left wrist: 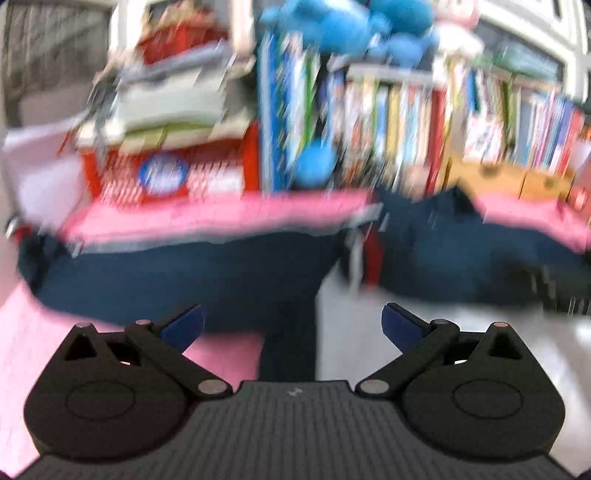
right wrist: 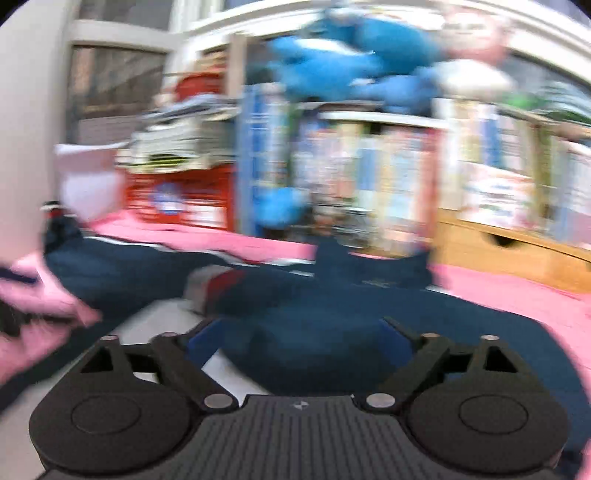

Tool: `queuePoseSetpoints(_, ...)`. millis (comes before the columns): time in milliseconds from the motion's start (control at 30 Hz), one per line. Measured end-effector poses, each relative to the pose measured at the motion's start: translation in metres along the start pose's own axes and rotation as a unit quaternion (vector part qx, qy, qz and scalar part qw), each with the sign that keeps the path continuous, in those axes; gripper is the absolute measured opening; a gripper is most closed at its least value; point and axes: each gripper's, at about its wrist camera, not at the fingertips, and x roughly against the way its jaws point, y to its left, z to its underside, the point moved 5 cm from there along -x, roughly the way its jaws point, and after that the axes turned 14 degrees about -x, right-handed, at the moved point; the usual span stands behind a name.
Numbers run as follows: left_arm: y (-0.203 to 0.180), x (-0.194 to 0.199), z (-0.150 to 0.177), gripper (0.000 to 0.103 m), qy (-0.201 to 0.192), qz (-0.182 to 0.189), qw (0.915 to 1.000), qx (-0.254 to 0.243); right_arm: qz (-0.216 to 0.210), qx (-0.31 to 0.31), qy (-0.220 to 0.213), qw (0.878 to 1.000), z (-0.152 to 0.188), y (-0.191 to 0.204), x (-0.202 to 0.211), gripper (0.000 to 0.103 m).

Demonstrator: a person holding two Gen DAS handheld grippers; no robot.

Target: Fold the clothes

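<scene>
Both views are blurred. A dark navy garment (left wrist: 166, 273) with white and red trim (left wrist: 369, 254) lies spread over a pink cover (left wrist: 221, 210). My left gripper (left wrist: 291, 317) is open, its blue pads (left wrist: 184, 328) wide apart. A narrow strip of the navy cloth runs between them without touching either pad. In the right wrist view the same navy garment (right wrist: 332, 314) fills the middle. My right gripper (right wrist: 301, 328) stands open over it, with cloth lying between the spread fingers and no pad pressing on it.
Behind the pink cover (right wrist: 517, 295) stands a shelf of books (left wrist: 424, 122) with blue plush toys (left wrist: 332, 22) on top. A red box (left wrist: 166, 173) is at back left, wooden drawers (right wrist: 509, 243) at back right. A blurred pink shape (right wrist: 37, 314) is at the left edge.
</scene>
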Motion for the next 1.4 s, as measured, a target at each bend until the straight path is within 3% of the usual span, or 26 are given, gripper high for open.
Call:
queuePoseSetpoints(33, -0.005, -0.007, -0.015, 0.103, -0.014, 0.001, 0.9999, 0.003, 0.014, -0.026, 0.002, 1.000, 0.002, -0.015, 0.000, 0.048)
queuePoseSetpoints(67, -0.009, -0.014, -0.031, 0.103, -0.027, 0.002, 0.9996, 0.006, 0.028, -0.052, 0.003, 0.998, 0.004, -0.030, 0.000, 0.045)
queuePoseSetpoints(100, -0.014, -0.020, -0.046, 0.103, -0.041, 0.004, 0.9991, 0.010, 0.041, -0.078, 0.005, 0.996, 0.006, -0.045, 0.000, 0.045)
queuePoseSetpoints(233, -0.040, -0.079, -0.068, 0.103, -0.006, 0.002, 0.9997, 0.024, 0.061, -0.145, 0.016, 0.987, 0.023, -0.077, -0.012, 0.045)
queuePoseSetpoints(300, -0.047, -0.105, -0.062, 0.103, 0.029, -0.030, 0.9991, 0.005, 0.060, -0.164, 0.037, 0.984, 0.025, -0.083, -0.019, 0.046)
queuePoseSetpoints(367, -0.057, -0.125, -0.048, 0.103, 0.055, -0.052, 0.9970, -0.012, 0.066, -0.169, 0.048, 0.982, 0.027, -0.086, -0.023, 0.068)
queuePoseSetpoints(467, -0.061, -0.142, -0.022, 0.103, 0.069, -0.079, 0.9938, -0.037, 0.087, -0.156, 0.062, 0.982, 0.030, -0.084, -0.029, 0.072)
queuePoseSetpoints(667, -0.041, -0.147, -0.011, 0.103, 0.078, -0.017, 0.9964, 0.028, 0.114, -0.146, 0.058, 0.981, 0.032, -0.087, -0.024, 0.079)
queuePoseSetpoints(800, -0.041, -0.145, -0.011, 0.103, 0.079, -0.013, 0.9966, 0.023, 0.208, -0.112, 0.051, 0.970, 0.031, -0.116, -0.011, 0.080)
queuePoseSetpoints(933, -0.041, -0.145, -0.012, 0.103, 0.079, -0.011, 0.9966, 0.021, 0.328, -0.083, 0.046, 0.940, 0.027, -0.147, 0.007, 0.084)
queuePoseSetpoints(1000, -0.041, -0.146, -0.013, 0.103, 0.080, -0.011, 0.9965, 0.020, 0.358, -0.070, 0.031, 0.931, 0.019, -0.145, 0.015, 0.084)
queuePoseSetpoints(1133, -0.040, -0.148, -0.014, 0.103, 0.081, -0.010, 0.9964, 0.022, 0.257, -0.039, -0.018, 0.965, -0.002, -0.098, 0.002, 0.093)
queuePoseSetpoints(1233, -0.039, -0.147, -0.014, 0.103, 0.081, -0.006, 0.9965, 0.022, 0.168, -0.011, -0.020, 0.986, -0.012, -0.052, -0.040, 0.096)
queuePoseSetpoints(1333, -0.038, -0.147, -0.014, 0.103, 0.080, -0.002, 0.9966, 0.020, 0.117, -0.006, -0.001, 0.993, -0.017, -0.026, -0.088, 0.098)
queuePoseSetpoints(1400, -0.038, -0.147, -0.013, 0.103, 0.081, -0.001, 0.9965, 0.019, 0.123, -0.024, 0.020, 0.992, -0.018, -0.028, -0.117, 0.098)
